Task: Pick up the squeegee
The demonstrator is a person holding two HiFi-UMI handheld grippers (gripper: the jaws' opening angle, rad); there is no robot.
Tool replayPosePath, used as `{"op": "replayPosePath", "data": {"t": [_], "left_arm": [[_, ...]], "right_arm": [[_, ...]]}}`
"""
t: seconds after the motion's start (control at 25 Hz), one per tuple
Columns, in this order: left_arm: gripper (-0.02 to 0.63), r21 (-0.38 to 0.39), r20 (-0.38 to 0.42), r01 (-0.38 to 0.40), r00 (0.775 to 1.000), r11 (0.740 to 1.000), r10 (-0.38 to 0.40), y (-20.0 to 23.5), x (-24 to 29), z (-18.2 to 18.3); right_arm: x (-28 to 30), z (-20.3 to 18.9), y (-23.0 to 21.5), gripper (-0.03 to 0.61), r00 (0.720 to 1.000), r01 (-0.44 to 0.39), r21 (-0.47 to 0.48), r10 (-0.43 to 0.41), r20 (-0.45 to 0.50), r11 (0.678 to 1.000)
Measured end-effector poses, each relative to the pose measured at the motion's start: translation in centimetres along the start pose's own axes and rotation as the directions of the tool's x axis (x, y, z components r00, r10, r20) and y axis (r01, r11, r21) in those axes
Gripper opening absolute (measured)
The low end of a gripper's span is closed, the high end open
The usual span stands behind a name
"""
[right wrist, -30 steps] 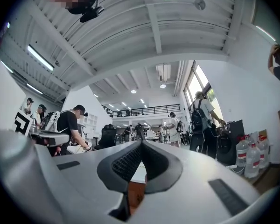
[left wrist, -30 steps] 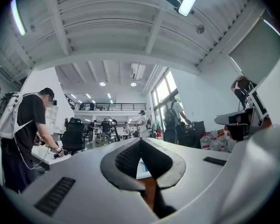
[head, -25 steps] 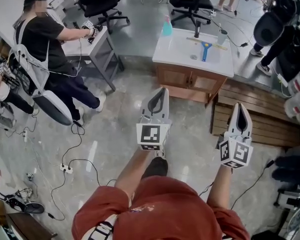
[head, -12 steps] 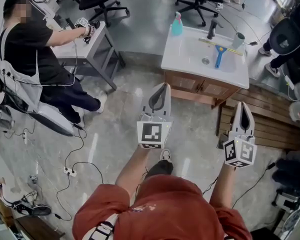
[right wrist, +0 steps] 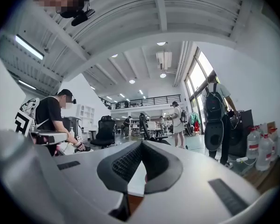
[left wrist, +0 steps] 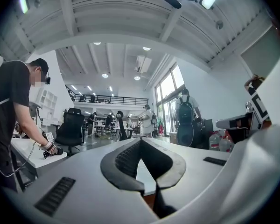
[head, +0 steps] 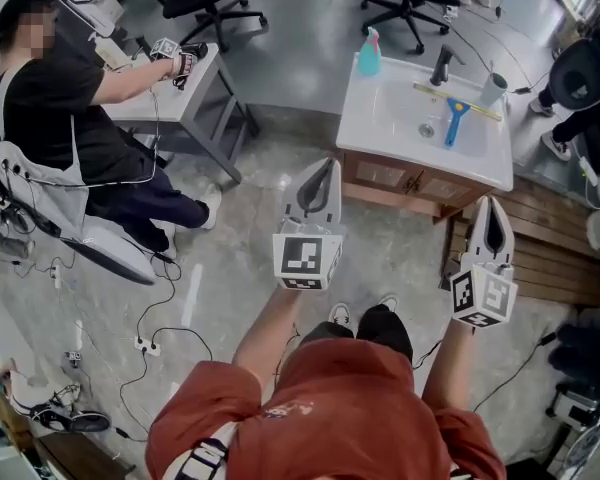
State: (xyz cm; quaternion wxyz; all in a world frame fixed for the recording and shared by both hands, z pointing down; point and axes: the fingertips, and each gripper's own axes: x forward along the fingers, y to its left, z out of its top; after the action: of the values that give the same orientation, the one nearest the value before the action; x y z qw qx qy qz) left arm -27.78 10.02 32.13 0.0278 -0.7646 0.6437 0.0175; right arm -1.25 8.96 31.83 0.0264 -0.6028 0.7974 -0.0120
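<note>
Blue squeegee (head: 453, 123) lies across the basin of the white sink bench (head: 380, 118), upper right. Left gripper (head: 326, 166) and right gripper (head: 489, 205), jaws together and empty, are well short; step closer, part one gripper's jaws, then take the handle.

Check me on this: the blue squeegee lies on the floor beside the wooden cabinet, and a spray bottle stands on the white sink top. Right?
Not quite. The head view shows the blue squeegee lying on the white sink top, near the drain, not on the floor. The spray bottle does stand on that top.
</note>
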Motion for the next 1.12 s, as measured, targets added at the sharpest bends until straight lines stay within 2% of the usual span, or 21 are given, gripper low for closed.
{"op": "replayPosePath", "data": {"t": [0.2,0.4,0.56,0.76,0.88,1.12], "left_arm": [[0.014,0.012,-0.01,0.016,1.0,1.0,-0.016,-0.9,2.8,-0.2],[0.014,0.015,-0.024,0.045,0.999,0.999,-0.045,-3.5,7.8,-1.4],[0.014,0.039,-0.042,0.072,0.997,0.997,-0.07,-6.1,13.9,-2.5],[0.014,0.062,-0.085,0.093,0.992,0.994,-0.088,-10.2,22.5,-4.4],[0.014,0.065,-0.093,0.086,0.992,0.994,-0.08,-11.4,26.8,-4.8],[0.014,0.06,-0.11,0.064,0.992,0.996,-0.057,-13.3,34.4,-6.5]], "right_arm": [[2.0,-0.3,-1.5,0.008,1.0,-0.009,0.049,0.008,0.006,0.999],[5.0,-1.6,-5.6,0.008,1.0,0.025,0.051,-0.025,0.005,0.998],[9.0,-3.3,-10.2,0.009,0.999,0.048,0.116,-0.046,-0.015,0.992],[15.1,-4.6,-17.0,0.009,0.997,0.063,0.126,-0.057,-0.055,0.99],[18.5,-5.1,-20.1,0.008,0.996,0.076,0.139,-0.067,-0.064,0.987],[25.2,-6.5,-25.2,0.009,0.995,0.044,0.142,-0.031,-0.091,0.989]]}}
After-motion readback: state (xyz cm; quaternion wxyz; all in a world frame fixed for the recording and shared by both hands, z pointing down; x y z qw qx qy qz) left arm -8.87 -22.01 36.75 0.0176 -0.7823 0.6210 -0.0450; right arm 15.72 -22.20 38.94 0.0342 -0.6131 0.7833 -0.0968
